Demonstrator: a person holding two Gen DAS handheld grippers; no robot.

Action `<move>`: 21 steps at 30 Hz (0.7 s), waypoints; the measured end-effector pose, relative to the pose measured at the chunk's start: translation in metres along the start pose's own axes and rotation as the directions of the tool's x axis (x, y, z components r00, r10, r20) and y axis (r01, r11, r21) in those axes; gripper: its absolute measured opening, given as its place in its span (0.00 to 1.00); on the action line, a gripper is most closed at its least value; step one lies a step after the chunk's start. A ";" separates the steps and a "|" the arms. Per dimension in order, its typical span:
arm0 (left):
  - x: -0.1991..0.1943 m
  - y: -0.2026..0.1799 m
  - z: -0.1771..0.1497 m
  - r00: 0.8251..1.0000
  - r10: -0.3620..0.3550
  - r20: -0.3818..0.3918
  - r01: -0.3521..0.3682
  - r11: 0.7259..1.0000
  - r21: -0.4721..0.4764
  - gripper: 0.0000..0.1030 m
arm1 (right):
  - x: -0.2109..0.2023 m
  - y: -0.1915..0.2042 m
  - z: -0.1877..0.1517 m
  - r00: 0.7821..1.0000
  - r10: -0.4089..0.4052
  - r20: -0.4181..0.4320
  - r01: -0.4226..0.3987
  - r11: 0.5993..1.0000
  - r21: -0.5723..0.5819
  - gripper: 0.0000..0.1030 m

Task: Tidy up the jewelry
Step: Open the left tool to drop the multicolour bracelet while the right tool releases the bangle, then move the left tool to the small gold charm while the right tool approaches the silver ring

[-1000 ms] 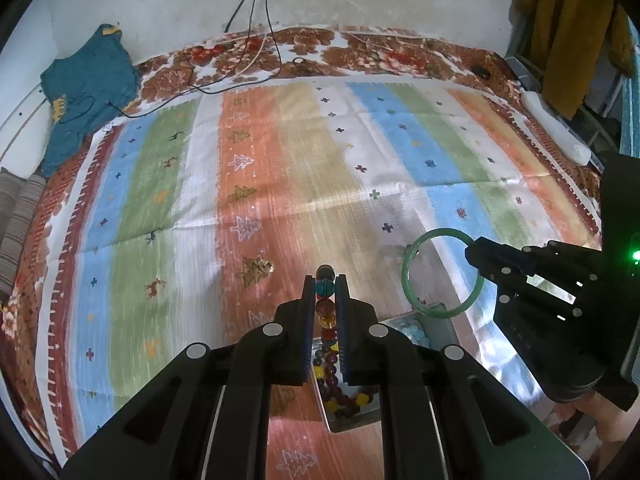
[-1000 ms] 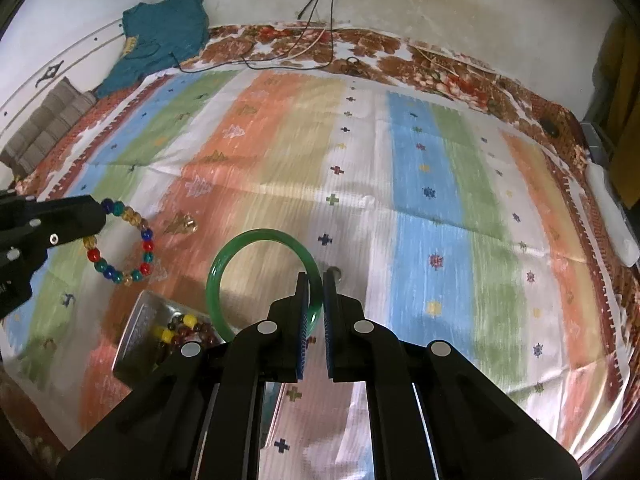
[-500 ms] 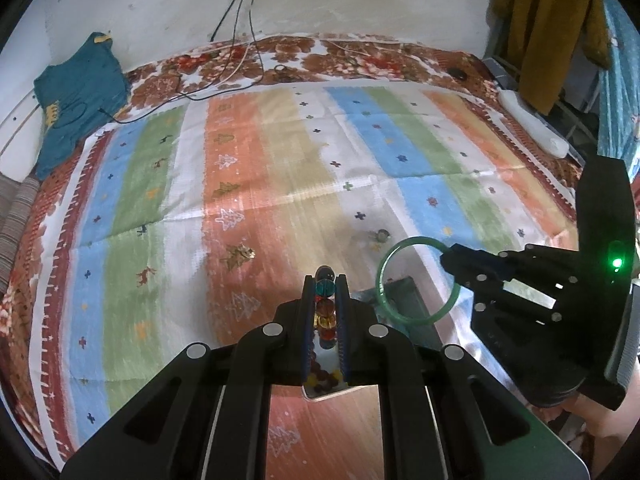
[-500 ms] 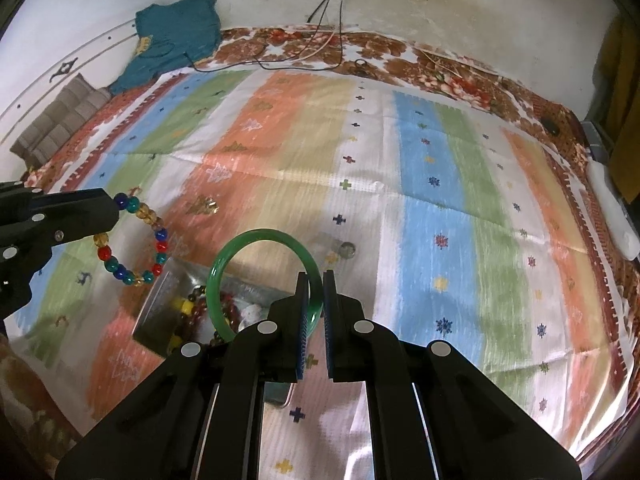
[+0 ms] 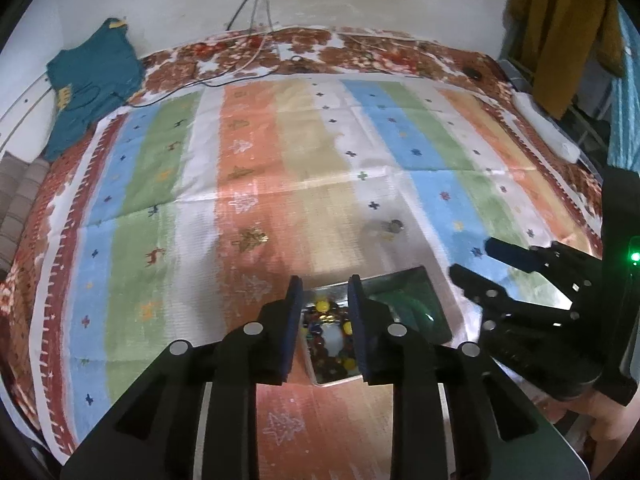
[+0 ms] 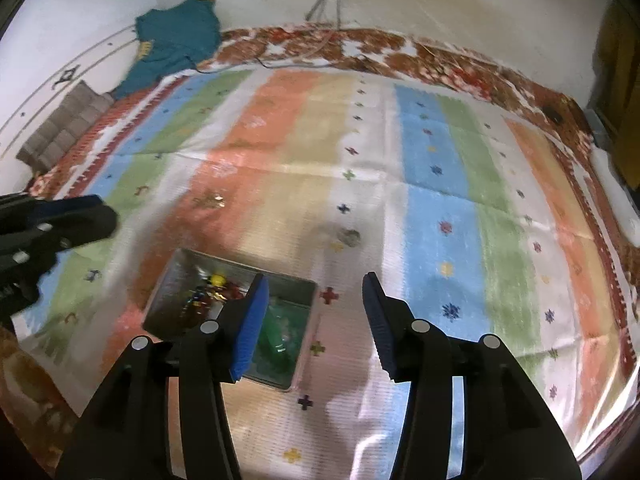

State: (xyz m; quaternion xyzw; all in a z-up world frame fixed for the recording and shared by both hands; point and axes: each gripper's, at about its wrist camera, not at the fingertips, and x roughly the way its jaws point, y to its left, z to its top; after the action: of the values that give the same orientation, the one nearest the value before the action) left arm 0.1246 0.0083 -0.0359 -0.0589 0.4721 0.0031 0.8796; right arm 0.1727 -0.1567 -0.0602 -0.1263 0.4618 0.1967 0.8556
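A small metal tray [image 5: 400, 274] [image 6: 176, 280] lies on the striped cloth below both grippers. Its left part holds a heap of coloured beads [image 5: 324, 320] [image 6: 212, 292], with the bead bracelet among them. The green bangle [image 5: 416, 312] [image 6: 280, 332] lies in the right part. My left gripper [image 5: 324, 292] hangs over the beads with its jaws opening and nothing between them. My right gripper [image 6: 315, 292] hangs over the tray's right edge, jaws opening, nothing held. Each gripper shows in the other's view: the right gripper [image 5: 474, 258], the left gripper [image 6: 80, 216].
A small round ring-like piece [image 5: 394, 226] [image 6: 350, 237] lies on the cloth beyond the tray. A gold trinket [image 5: 252, 236] [image 6: 212, 200] lies farther left. A teal garment [image 5: 92, 84], cables and a white power strip [image 5: 548, 128] sit at the cloth's edges.
Both grippers drifted over the tray and their jaws parted. The bead bracelet left the left gripper and the green bangle left the right one; both now lie in the tray.
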 end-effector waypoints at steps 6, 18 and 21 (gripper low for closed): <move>0.009 0.014 0.004 0.999 0.037 -0.020 -0.038 0.998 -0.040 0.38 | 0.012 -0.007 0.003 0.999 -0.029 -0.038 0.030 0.999 0.013 0.47; 0.027 0.024 0.012 0.995 0.091 -0.049 -0.093 0.995 -0.047 0.57 | 0.028 -0.006 0.012 0.996 -0.059 -0.069 0.059 0.998 -0.006 0.53; 0.032 0.023 0.016 0.995 0.091 -0.051 -0.093 0.995 -0.040 0.59 | 0.030 -0.009 0.016 0.996 -0.059 -0.069 0.060 0.998 0.006 0.56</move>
State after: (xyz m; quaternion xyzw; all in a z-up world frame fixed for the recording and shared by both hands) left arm 0.1541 0.0317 -0.0559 -0.0557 0.4957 0.0522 0.8651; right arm 0.2036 -0.1515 -0.0762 -0.1433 0.4877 0.1648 0.8452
